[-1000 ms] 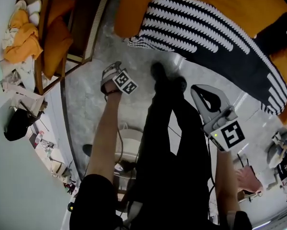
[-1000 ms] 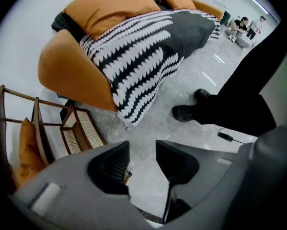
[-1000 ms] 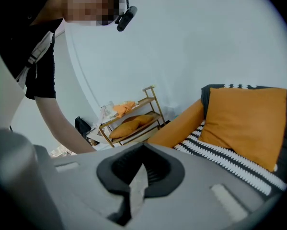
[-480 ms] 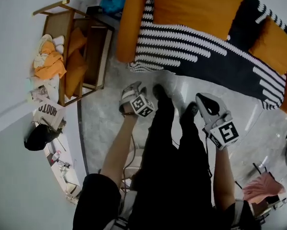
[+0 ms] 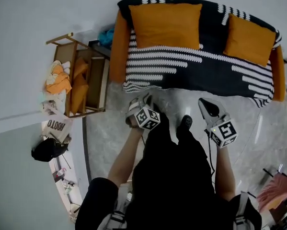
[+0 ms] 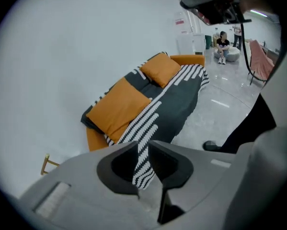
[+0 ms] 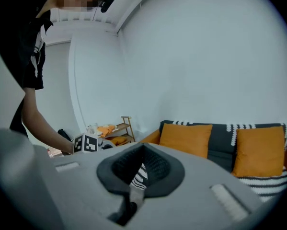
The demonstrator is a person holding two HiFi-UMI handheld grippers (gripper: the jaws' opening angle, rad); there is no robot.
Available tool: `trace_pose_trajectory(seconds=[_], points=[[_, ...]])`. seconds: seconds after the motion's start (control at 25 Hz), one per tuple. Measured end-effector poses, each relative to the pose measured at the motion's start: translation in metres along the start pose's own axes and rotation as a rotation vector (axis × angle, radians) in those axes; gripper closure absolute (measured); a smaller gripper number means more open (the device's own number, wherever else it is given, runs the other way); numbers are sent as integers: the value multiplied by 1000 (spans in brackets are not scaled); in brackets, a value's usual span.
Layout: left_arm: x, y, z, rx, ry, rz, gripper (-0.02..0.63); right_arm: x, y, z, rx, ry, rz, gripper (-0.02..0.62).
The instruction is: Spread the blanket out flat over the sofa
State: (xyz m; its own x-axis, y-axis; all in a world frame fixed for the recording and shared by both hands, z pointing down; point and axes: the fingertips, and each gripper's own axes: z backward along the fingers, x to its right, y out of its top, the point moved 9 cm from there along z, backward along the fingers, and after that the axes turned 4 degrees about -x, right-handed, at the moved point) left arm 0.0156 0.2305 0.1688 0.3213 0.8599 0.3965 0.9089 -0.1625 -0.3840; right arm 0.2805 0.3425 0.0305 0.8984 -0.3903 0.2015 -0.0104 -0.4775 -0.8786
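Note:
A black blanket (image 5: 200, 66) with white stripes lies over the seat and back of an orange sofa (image 5: 115, 51). Two orange cushions (image 5: 165, 25) (image 5: 248, 40) rest on it. The blanket also shows in the left gripper view (image 6: 177, 104) and the right gripper view (image 7: 220, 133). Both grippers hang over the floor in front of the sofa, apart from the blanket. My left gripper (image 5: 145, 98) (image 6: 143, 147) has just been closing, and a narrow gap with nothing in it remains between its jaws. My right gripper (image 5: 202, 101) (image 7: 143, 146) has its tips together and is empty.
A wooden rack (image 5: 81, 80) with orange cloths stands left of the sofa. Near it by the wall are a printed bag (image 5: 57, 126) and a black bag (image 5: 47, 150). A pink cloth (image 5: 277, 190) lies at bottom right. A seated person (image 6: 223, 44) is far across the room.
The sofa has shrunk toward the top of the head view and now shows whole. Both grippers have come up and back from the blanket's front edge. The left jaws look narrower.

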Motion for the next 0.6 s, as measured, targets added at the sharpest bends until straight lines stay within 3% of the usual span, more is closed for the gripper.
trace_pose_trajectory(seconds=[0.32,0.6], points=[[25,128,79,276,30,121,577,29,12,80,113,-81,3,592],[36,183,147,498,-26,286,594,31,30,109,190,-68,30,592]])
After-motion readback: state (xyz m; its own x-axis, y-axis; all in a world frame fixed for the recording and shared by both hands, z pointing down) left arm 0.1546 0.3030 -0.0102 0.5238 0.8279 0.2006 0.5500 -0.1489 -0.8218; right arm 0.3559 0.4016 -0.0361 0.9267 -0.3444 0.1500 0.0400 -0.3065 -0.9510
